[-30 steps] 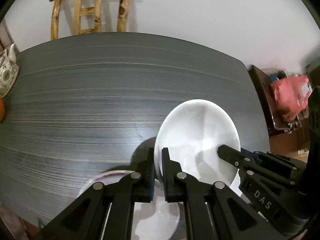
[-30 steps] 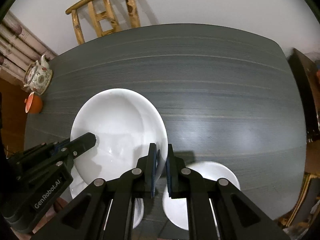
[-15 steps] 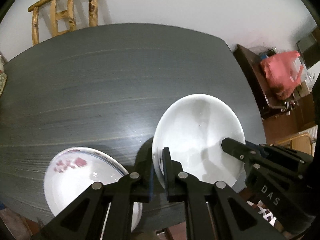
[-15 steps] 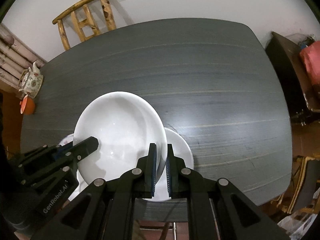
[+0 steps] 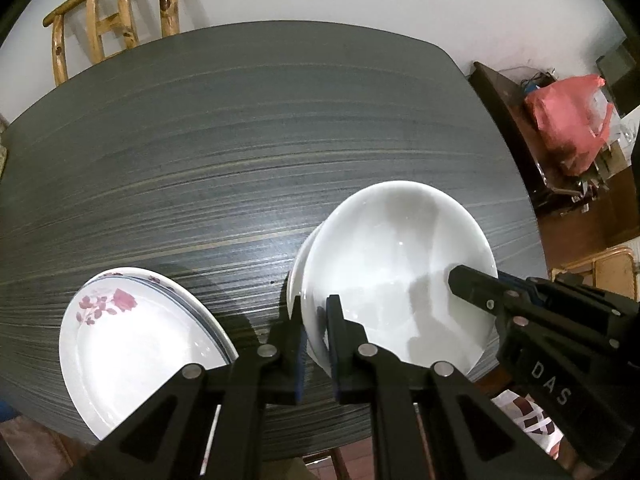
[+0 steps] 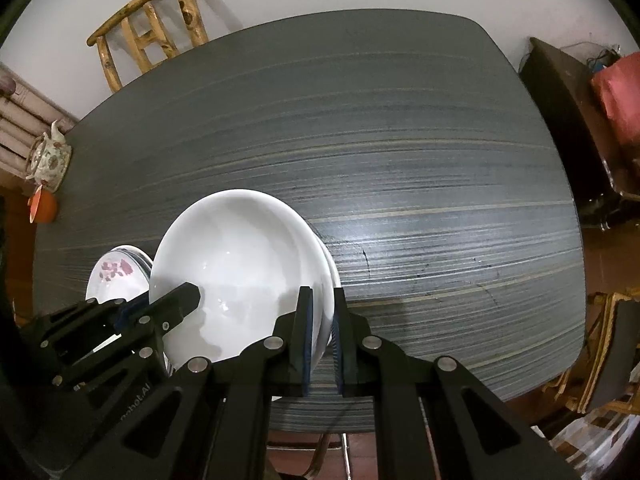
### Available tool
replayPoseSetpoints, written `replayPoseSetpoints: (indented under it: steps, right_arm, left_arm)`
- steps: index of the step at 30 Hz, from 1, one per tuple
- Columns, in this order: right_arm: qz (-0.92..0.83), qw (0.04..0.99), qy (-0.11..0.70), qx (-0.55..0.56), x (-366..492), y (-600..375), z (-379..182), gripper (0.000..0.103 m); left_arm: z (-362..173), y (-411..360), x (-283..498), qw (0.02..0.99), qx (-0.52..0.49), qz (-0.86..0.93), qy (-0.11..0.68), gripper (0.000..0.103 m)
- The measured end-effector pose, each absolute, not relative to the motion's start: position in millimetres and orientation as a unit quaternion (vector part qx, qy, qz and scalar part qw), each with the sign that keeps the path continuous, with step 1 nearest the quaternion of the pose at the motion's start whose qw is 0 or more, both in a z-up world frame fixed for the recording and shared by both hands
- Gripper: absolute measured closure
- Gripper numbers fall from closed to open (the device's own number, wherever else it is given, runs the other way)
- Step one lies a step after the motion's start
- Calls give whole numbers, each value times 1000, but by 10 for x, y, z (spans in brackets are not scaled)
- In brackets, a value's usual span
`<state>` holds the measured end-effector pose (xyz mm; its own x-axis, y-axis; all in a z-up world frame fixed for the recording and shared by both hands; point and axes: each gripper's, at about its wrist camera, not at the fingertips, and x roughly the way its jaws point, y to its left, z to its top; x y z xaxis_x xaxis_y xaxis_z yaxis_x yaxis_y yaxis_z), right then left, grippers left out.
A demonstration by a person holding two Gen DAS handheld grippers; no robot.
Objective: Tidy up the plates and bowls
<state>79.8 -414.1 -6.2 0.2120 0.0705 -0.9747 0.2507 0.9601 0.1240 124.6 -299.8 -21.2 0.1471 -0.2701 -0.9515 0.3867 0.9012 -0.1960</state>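
Both grippers' fingers pinch opposite rims of a glossy white round bowl over the dark streaked bench, right of stacked floral plates.

Bowl: plain glossy white, no pattern. 
Plate: white, pink-red rose motif, thin blue rim line. 
Table: dark grey, fine pale streaks. 
Grippers: black, blue pads. 
Chair: yellow-tan wood, dark knots. 
Teapot: cream, floral print. 
Bag: red.
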Motion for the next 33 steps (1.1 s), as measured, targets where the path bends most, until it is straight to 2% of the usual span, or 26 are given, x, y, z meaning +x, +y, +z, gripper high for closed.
replayPoseSetpoints:
  steps: [33]
  right_arm:
    - [-67, 754, 638, 142, 823, -4156, -279, 92]
  left_arm:
    - [-290, -3251, 1177, 766, 95, -187, 608, 93]
